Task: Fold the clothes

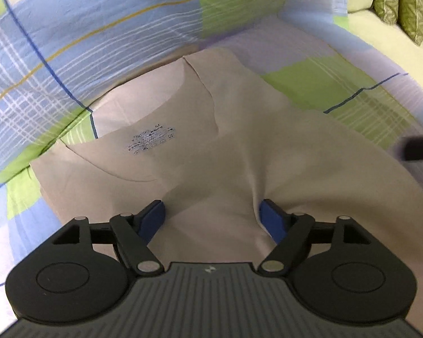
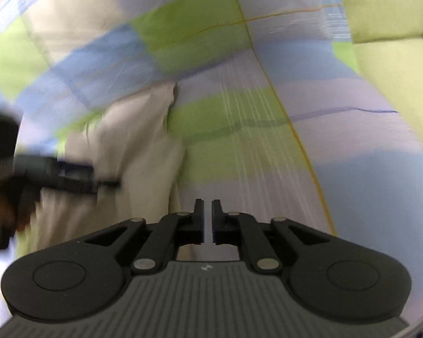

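Note:
A beige T-shirt lies on the checked bedsheet, neckline and printed size label toward the upper left. My left gripper is open, its blue pads spread wide with a fold of the shirt bulging between them. My right gripper is shut and empty, above the sheet just right of the shirt's edge. The view is blurred. The left gripper shows as a dark blur in the right wrist view. The right gripper shows at the right edge of the left wrist view.
The sheet has blue, green and lilac checks and covers a bed. A pale yellow sofa seat with two green patterned cushions stands at the far right.

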A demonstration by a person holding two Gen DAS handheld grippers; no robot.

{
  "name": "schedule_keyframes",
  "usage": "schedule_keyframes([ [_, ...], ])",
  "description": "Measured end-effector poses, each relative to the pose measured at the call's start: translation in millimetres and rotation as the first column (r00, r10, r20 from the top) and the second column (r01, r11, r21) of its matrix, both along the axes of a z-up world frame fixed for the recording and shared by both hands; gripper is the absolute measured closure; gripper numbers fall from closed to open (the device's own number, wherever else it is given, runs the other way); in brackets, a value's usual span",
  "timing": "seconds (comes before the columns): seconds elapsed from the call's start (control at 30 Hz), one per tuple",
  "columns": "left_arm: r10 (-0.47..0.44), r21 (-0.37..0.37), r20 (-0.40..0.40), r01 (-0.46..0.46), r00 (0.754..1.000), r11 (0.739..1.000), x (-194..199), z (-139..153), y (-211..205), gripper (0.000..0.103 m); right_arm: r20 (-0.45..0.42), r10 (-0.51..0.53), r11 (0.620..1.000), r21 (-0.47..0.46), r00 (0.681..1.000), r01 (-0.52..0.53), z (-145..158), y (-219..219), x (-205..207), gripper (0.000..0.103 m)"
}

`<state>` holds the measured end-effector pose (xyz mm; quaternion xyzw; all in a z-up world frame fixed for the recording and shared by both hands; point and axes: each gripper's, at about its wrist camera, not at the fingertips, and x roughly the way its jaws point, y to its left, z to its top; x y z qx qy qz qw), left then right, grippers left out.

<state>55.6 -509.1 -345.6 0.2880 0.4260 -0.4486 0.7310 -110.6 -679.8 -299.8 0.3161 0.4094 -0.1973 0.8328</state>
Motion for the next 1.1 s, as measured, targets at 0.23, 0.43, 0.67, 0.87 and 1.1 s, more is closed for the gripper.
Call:
schedule_keyframes([
  [0.23, 0.0, -0.011, 0.0, 0.0, 1.0, 1.0, 12, 0, 20, 0.024, 0.064, 0.187, 0.982, -0.022, 0.98, -0.186, 11, 21, 60, 0.081],
  [0.43, 0.007, -0.027, -0.011, -0.007, 1.0, 1.0, 14, -2, 22, 0.021, 0.007, 0.301, 0.952, -0.066, 0.954, -0.3, 15, 46, 67, 0.081],
  [0.67, 0.02, -0.04, -0.018, -0.021, 1.0, 0.999, 13, 0, 24, 0.02, 0.041, 0.073, 0.996, 0.048, 0.996, -0.075, 21, -16, 64, 0.081],
  [0.87, 0.016, -0.043, -0.02, -0.017, 1.0, 0.999, 14, -1, 23, 0.017, -0.139, 0.039, 0.998, 0.05, 0.99, -0.032, -3, 10, 111, 0.084],
  [1.1, 0.025, -0.047, -0.029, -0.026, 0.999, 0.999, 16, 0, 22, 0.016, -0.142, -0.022, 1.0, 0.004, 0.99, 0.023, 11, -8, 105, 0.103],
])
